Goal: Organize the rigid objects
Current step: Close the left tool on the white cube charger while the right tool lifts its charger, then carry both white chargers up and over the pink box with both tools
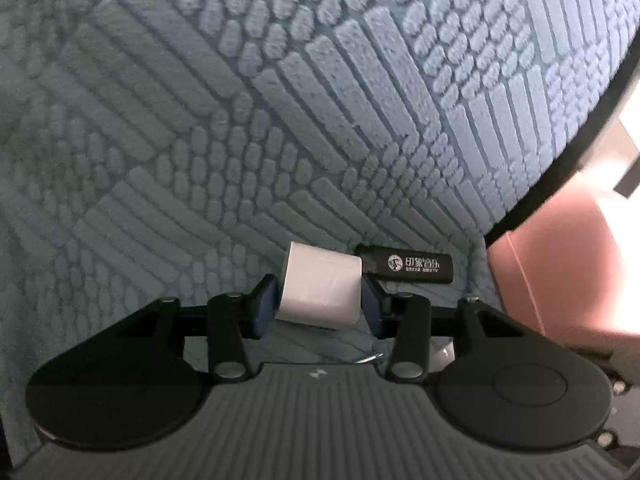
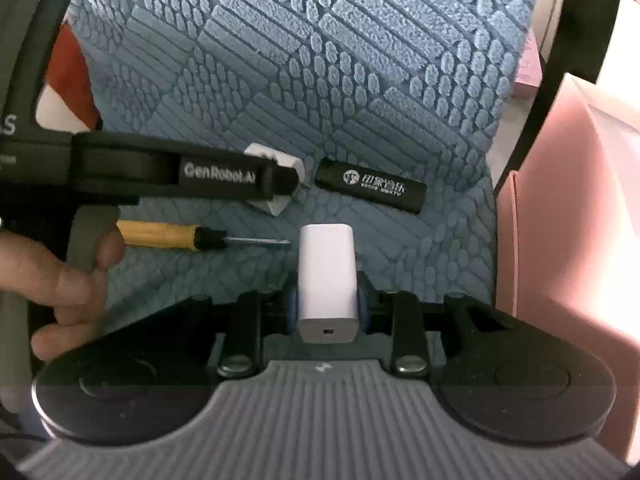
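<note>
Right wrist: your right gripper (image 2: 326, 300) clamps a white charger (image 2: 326, 276) upright, seemingly for placing, while your left gripper (image 1: 319, 300) brackets a white cube (image 1: 319, 286) on the blue mat (image 1: 280, 120), contact unclear, beside a black stick (image 2: 370, 184) with unreadable Chinese print; left arm reads "GenRobot.AI".

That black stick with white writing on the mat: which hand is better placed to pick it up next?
Probably neither right now: both are occupied. The left tool has a white block between its fingers, right beside the black stick. The right tool grips a white charger. Left is nearer.
</note>
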Available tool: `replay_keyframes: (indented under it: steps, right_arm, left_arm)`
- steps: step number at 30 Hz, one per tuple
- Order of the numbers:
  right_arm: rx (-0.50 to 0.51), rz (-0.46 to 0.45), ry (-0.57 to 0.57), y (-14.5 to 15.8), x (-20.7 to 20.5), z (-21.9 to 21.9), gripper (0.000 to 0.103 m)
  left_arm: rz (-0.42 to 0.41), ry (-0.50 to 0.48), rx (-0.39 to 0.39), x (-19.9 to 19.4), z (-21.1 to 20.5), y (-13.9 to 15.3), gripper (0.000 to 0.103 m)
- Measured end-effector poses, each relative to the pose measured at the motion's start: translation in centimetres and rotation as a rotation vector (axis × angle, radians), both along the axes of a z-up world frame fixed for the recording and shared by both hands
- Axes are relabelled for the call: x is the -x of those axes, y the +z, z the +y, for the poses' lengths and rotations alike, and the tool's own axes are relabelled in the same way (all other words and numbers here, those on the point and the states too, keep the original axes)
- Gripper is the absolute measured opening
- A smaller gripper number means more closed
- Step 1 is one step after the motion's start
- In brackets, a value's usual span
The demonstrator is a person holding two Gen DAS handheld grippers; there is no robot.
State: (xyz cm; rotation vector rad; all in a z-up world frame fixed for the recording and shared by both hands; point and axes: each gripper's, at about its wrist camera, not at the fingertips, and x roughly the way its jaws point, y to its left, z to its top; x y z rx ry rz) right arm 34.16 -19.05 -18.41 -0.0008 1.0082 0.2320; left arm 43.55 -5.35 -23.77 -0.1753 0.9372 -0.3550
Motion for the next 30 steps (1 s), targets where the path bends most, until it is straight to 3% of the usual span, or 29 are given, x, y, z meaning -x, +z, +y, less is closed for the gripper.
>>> replay_keyframes:
  steps: [5, 17, 25, 28, 30]
  right_arm:
    - [-0.004, -0.025, -0.016, 0.9, 1.4, -0.1, 0.031]
    - [-0.009, -0.077, -0.052, 3.0, 6.7, 0.9, 0.031]
    - [-0.045, -0.079, -0.085, 2.7, 11.8, 0.5, 0.031]
    - [-0.041, -0.093, -0.084, 2.5, 14.1, 0.7, 0.031]
    - [-0.041, -0.1, -0.08, 2.5, 15.5, 0.9, 0.031]
  left_arm:
    - [-0.011, 0.011, 0.031, 2.2, 0.3, 1.5, 0.051]
    - [-0.023, 0.073, 0.117, 11.7, 4.8, 4.1, 0.051]
    - [0.002, 0.113, 0.096, 19.3, 6.1, 3.5, 0.051]
    - [0.016, 0.15, 0.137, 21.3, 6.7, 3.2, 0.051]
    - [-0.002, 0.157, 0.109, 22.5, 6.7, 3.3, 0.051]
